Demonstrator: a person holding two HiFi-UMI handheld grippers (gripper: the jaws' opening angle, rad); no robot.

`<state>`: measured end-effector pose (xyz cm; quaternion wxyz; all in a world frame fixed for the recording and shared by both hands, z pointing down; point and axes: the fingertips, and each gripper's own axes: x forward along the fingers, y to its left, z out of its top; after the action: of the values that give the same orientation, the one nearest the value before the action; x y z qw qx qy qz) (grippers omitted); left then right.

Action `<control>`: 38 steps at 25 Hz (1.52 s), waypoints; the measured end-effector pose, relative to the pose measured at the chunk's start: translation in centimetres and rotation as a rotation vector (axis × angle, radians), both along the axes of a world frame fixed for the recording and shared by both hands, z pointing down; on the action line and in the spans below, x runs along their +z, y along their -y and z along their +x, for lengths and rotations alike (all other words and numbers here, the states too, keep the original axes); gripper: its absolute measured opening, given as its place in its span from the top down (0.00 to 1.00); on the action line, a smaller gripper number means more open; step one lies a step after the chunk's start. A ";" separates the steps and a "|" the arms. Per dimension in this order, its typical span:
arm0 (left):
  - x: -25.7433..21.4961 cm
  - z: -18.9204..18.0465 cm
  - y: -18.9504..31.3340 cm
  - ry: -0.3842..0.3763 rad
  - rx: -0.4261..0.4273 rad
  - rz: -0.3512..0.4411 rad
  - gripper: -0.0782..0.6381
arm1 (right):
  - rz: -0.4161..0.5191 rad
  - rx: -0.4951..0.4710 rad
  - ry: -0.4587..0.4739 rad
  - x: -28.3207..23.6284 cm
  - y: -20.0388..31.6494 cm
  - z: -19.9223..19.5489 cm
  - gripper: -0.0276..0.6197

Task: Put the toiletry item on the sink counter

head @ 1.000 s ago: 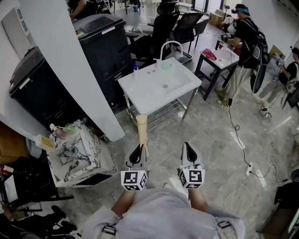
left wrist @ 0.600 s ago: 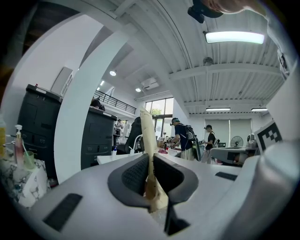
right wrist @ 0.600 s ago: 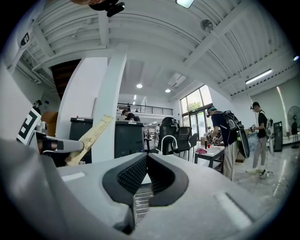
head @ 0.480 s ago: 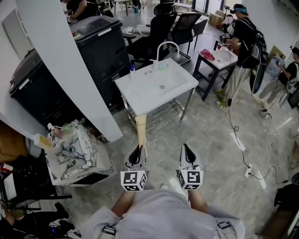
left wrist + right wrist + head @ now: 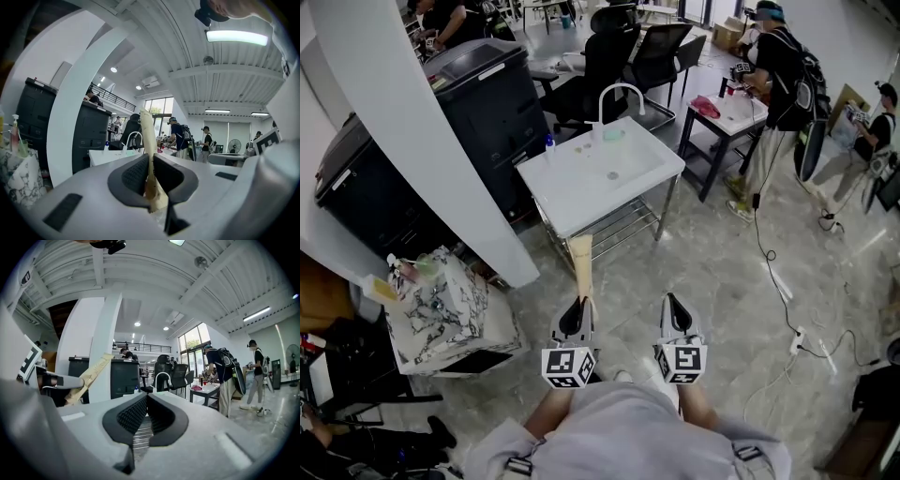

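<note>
Sitting on the floor at the far left is a marble-patterned box (image 5: 441, 314) with a few small bottles at its back edge. Just right of it a white pillar (image 5: 412, 131) slants up through the head view, with black cabinets (image 5: 483, 94) behind it.

Near the bottom centre the left claw (image 5: 575, 317) is clamped on the toiletry item (image 5: 583, 267), a long, flat, tan paper-wrapped piece. The left gripper view shows the two ribbed pads pressed against its lower end, while the rest rises straight up out of the claw. Held this way, the item is in the air over the grey floor, short of the counter's near edge and not touching it.

Beyond it stands the white sink counter (image 5: 567, 192). A curved faucet (image 5: 617, 92) rises at the far edge, a small blue-capped bottle (image 5: 549, 143) stands near the far left corner, and a pale green thing (image 5: 613, 134) lies beside the faucet's base. A wire shelf (image 5: 614, 230) runs under the top.

Level with the left claw and just to its right, the right claw (image 5: 675, 314) has its jaws brought together with nothing between them, as the right gripper view shows.

Black office chairs (image 5: 623, 56) stand behind the counter. Farther right, a person with a backpack (image 5: 783, 70) stands at a small table (image 5: 727, 108), and a dark cable (image 5: 773, 281) trails across the floor.
</note>
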<state>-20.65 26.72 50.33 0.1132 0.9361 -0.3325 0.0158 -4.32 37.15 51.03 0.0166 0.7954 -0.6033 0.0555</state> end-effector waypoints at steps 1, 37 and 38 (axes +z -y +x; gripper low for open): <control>0.1 0.2 -0.1 0.007 -0.002 0.003 0.84 | 0.002 0.001 0.004 0.0 -0.1 0.3 0.95; -0.3 9.9 31.8 -0.005 0.065 0.050 0.84 | 0.003 0.042 -0.044 -0.9 30.5 8.4 0.95; -0.3 9.9 32.6 -0.008 0.064 0.052 0.84 | 0.006 0.039 -0.047 -0.9 31.4 8.4 0.95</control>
<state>-10.75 -5.88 50.03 0.0894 0.9490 -0.3022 0.0071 4.09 5.75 50.14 0.0272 0.8082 -0.5873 0.0350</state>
